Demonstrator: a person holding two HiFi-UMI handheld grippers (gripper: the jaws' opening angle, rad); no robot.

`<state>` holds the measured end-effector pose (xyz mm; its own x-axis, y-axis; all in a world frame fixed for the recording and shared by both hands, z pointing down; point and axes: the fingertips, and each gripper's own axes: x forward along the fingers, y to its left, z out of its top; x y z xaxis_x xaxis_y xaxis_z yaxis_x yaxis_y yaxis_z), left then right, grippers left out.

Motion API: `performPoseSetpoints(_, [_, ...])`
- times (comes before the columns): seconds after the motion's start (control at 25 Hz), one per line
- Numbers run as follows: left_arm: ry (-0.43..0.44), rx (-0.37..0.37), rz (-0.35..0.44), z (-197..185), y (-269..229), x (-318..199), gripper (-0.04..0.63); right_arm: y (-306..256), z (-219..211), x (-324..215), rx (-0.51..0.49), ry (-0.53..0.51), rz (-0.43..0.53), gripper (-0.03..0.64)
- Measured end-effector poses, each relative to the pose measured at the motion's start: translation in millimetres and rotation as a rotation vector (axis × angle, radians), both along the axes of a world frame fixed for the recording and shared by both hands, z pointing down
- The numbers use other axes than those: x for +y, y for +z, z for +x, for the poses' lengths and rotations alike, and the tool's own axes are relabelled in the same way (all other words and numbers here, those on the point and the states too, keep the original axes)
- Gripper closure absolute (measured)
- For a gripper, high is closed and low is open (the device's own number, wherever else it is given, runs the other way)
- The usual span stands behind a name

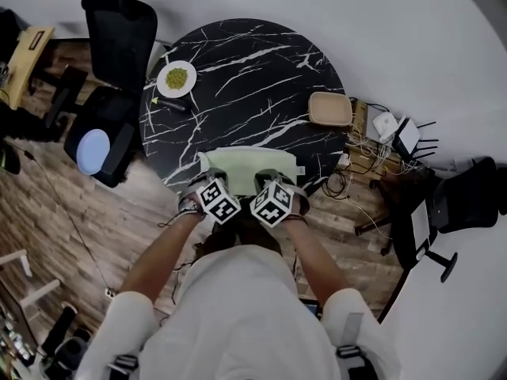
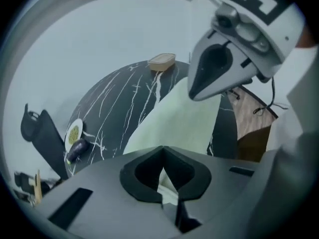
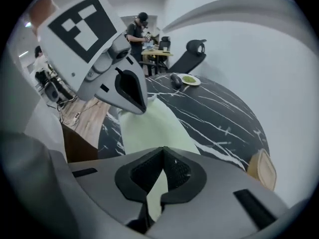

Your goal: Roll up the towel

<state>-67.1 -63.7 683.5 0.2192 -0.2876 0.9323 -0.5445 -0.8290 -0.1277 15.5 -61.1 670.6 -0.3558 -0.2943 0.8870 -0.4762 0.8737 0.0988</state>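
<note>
Towel (image 1: 249,162), pale green, is lying flat at the near edge of the round black marble table (image 1: 261,70), its long side running along that edge. Its near hem is hanging under my grippers and their marker cubes in the head view, so I am not seeing whether any of it is rolled yet.

My left gripper (image 2: 162,176) is clamping the towel's near-left part. The jaws are fully together with a pinch of green cloth showing between the pads. The cloth below the pads is cut off by the gripper body.

My right gripper (image 3: 160,176) is doing the same on the near-right part, jaws closed with a strip of towel squeezed between them. Both grippers are pointing steeply down, side by side, close together but apart. Each is showing up in the other's view as a grey beak over the towel.

A white plate (image 1: 176,78) is sitting at the table's far-left edge, holding green bits too small to name. A dark oblong thing (image 2: 79,148) is lying just beside it, toward the near side; I can't tell what it is.

A tan shallow tray (image 1: 330,109) is sitting at the right edge, partly cropped in the right gripper view.

A black office chair (image 1: 119,22) is standing off the table past the plate. Cables and white boxes (image 1: 380,125) are lying on the floor beside the tray side, tangled and hard to sort out. A person (image 3: 135,31) is standing at a desk far behind, small and blurry.
</note>
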Motion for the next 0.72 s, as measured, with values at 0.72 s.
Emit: performPoseSetpoints(0.72, [0.296,-0.29,-0.033,-98.6,44.2,7.6,0.592,53.3,77.4,7.3,0.206,-0.054,-0.036,0.624])
